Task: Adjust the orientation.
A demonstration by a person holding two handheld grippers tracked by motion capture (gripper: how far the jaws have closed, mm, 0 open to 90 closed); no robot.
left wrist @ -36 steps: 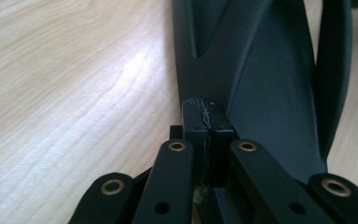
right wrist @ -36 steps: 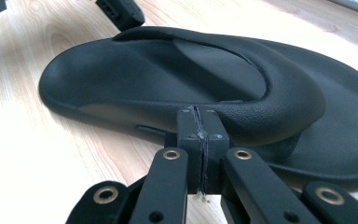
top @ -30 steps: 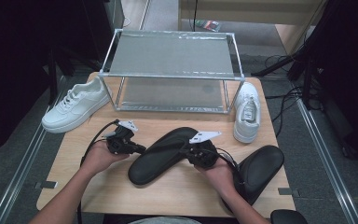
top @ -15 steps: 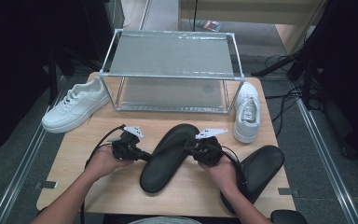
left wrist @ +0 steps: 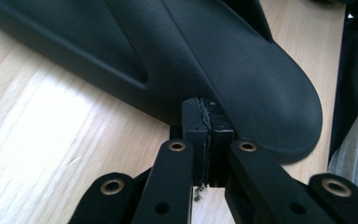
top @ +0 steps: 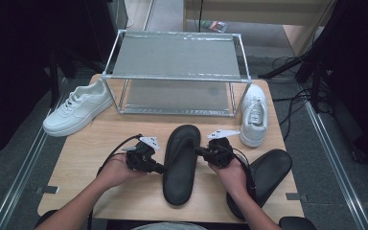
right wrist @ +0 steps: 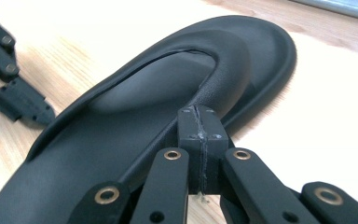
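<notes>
two closed grippers flanking slipper point(top: 180, 163)

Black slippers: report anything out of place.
The second black slipper hangs over the table's right front edge, apart from its mate, which lies mid-table between both shut claws, left and right.

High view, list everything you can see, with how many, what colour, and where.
Slipper in hand: 1, black, table centre, between the two grippers.
Second slipper: 1, black, table's right front edge.
Left sneaker: 1, white, table's left rear.
Right sneaker: 1, white, right of the rack.
Shoe rack: 1, metal frame with grey shelves, table rear.
Table: 1, light wood.
Left gripper: black, jaws shut, tips against the slipper's left edge.
Right gripper: black, jaws shut, tips against its right edge.
</notes>
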